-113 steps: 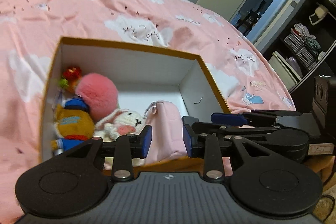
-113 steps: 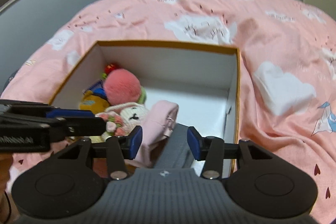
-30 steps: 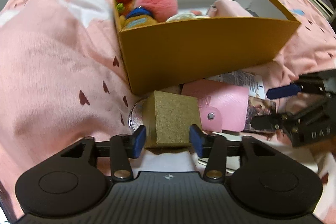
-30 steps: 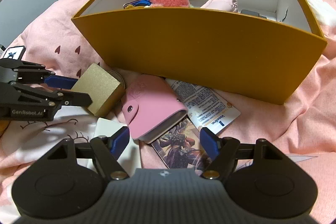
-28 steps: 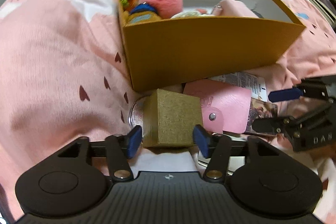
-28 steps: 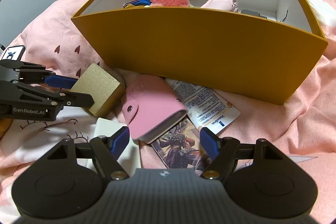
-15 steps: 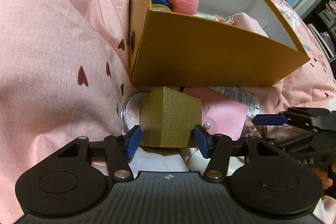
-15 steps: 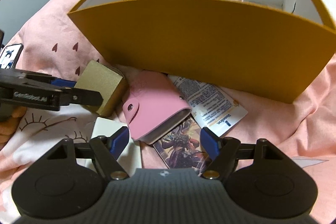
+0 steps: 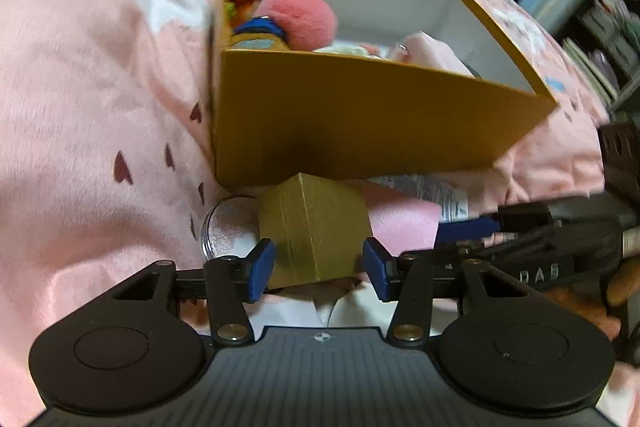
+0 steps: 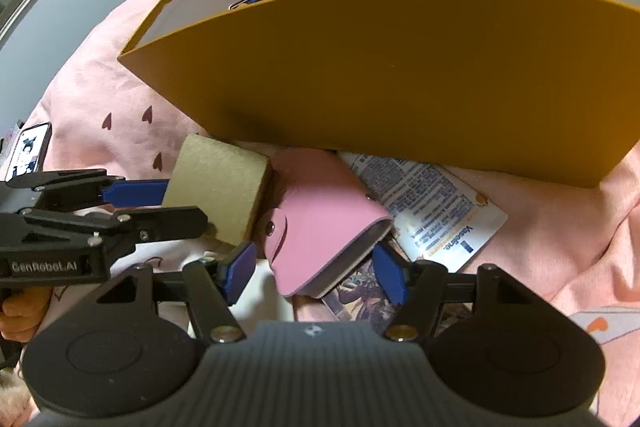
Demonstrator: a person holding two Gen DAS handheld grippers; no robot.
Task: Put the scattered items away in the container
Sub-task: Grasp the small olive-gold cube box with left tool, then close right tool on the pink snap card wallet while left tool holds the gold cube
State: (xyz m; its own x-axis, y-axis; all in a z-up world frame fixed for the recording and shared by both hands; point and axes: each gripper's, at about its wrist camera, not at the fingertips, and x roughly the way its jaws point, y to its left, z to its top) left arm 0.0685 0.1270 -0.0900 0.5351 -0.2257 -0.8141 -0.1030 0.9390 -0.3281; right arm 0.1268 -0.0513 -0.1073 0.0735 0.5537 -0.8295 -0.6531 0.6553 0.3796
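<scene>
Left gripper (image 9: 316, 269) jaws just closing around gold cube box (image 9: 314, 227), left pad seemingly touching, right pad apart, right gripper (image 10: 312, 273) jaws just closing around pink card wallet (image 10: 324, 227), not yet pressing, both items at six o'clock of orange container (image 9: 360, 115) on pink bedspread (image 9: 92, 99).

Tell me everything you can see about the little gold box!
The little gold box is a small cube with a dull, grainy gold skin, like textured card. A fine seam runs down one side. It sits tilted on the pink blanket, just in front of the big orange box, beside a pink wallet and partly over a clear round disc. The left gripper straddles it, and its jaws have just been closing, blue pads at both sides. It is not lifted yet.
</scene>
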